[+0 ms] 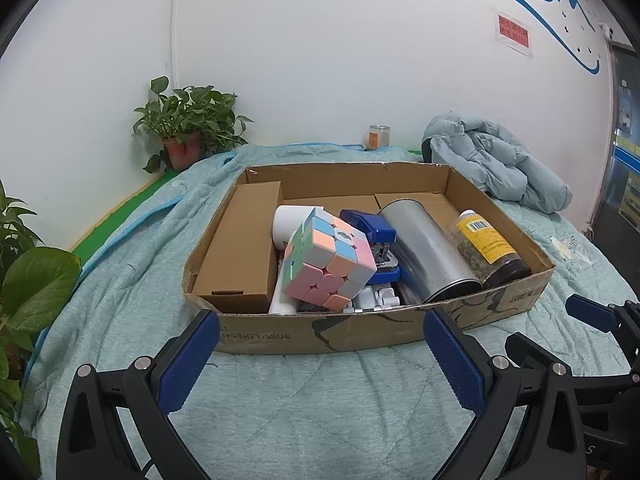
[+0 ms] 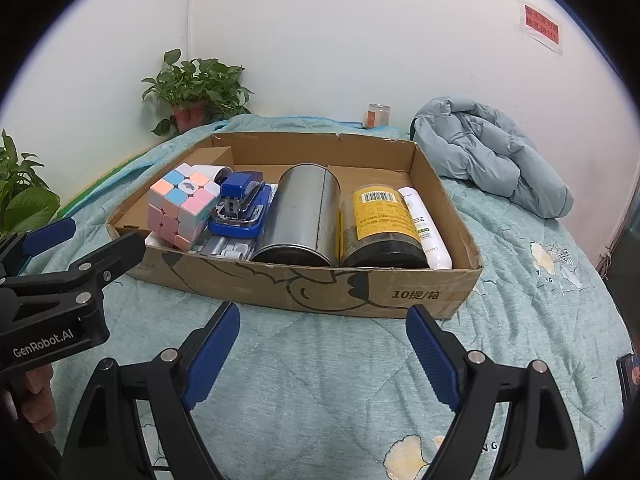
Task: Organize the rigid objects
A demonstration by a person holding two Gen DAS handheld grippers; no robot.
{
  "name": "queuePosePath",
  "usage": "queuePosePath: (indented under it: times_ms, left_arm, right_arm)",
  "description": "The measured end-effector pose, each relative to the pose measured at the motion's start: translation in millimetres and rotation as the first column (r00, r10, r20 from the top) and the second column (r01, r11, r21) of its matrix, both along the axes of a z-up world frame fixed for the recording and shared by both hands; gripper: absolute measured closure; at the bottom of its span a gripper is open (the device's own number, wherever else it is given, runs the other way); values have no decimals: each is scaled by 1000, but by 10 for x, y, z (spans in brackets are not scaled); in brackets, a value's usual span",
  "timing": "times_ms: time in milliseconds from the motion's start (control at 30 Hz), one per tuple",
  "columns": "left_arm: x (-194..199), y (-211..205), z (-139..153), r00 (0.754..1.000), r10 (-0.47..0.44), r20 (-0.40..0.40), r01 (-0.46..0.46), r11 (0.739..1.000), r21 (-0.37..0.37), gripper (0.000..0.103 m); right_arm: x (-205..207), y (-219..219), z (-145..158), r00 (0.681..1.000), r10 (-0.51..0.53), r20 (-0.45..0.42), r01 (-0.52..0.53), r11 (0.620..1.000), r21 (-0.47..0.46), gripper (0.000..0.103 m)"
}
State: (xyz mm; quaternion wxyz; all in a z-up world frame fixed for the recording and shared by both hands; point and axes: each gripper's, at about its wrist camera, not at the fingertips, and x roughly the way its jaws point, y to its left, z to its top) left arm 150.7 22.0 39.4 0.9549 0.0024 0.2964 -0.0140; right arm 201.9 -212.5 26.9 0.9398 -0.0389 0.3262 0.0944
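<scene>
My left gripper (image 1: pixel 320 332): jaws spread, empty | my right gripper (image 2: pixel 322 326): jaws spread, empty | cardboard box (image 2: pixel 360 292): holds puzzle cube (image 2: pixel 182 208), stapler (image 2: pixel 240 206), metal canister (image 2: pixel 304 216), jar (image 2: pixel 380 224)

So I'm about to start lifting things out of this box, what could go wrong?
The puzzle cube sits tilted atop other items and may tumble if bumped. The metal canister and jar lie on their sides touching, so pulling one could roll the other.
</scene>
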Motion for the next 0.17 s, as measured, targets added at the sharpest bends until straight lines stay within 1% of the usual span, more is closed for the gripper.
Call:
queuePosePath:
  times_ms: [100,167]
  left_arm:
    - [8,14,-12,1000,5,11,-5,1000,5,1]
    - [18,31,-17,1000,-4,10,4,1000,-6,1]
  right_arm:
    - [26,7,-17,1000,7,-5,-7,1000,-1,18]
    - [31,18,-30,1000,9,-7,-9,1000,-3,18]
